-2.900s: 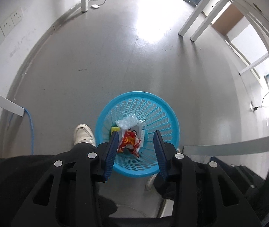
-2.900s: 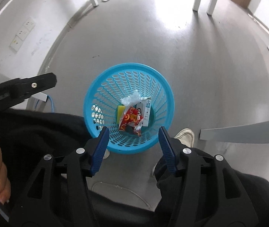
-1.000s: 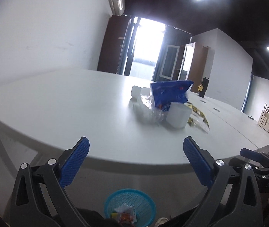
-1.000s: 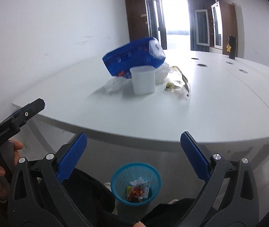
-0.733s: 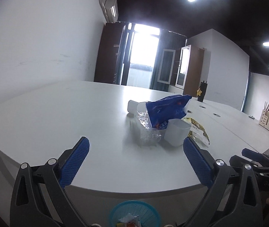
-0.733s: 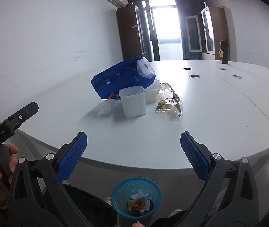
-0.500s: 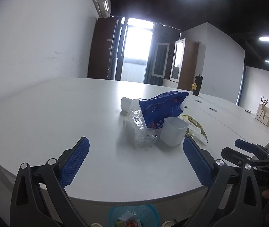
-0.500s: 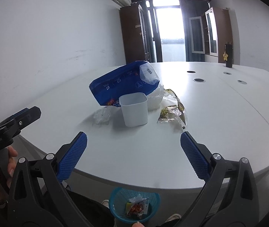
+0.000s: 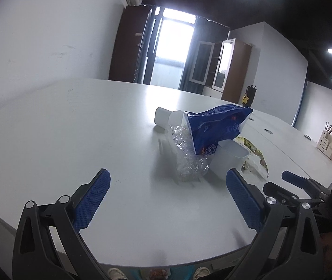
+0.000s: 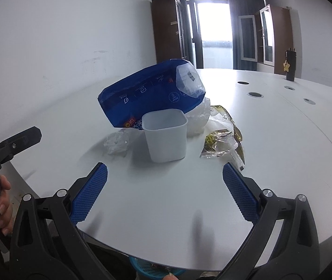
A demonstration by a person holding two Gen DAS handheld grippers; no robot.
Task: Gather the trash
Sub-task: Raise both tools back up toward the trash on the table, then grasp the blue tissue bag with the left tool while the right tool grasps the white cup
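Two fisheye views look across a white table [image 9: 72, 140] at a small heap of trash near frame centre. In the left wrist view, the left gripper [image 9: 168, 186] spreads its blue-padded fingers wide and empty at the bottom; the heap shows crumpled clear plastic [image 9: 187, 156] in front, a blue bag [image 9: 217, 126] leaning over a white cup [image 9: 230, 157], and a second white container [image 9: 163, 116] lying behind, unseen from the other side. The right wrist view has the right gripper [image 10: 164, 182] equally wide apart and empty, the cup [image 10: 166, 137] upright nearest it, a yellow-green wrapper [image 10: 222, 140] just right of it, and a sliver of blue basket [image 10: 147, 270] under the table's bottom edge
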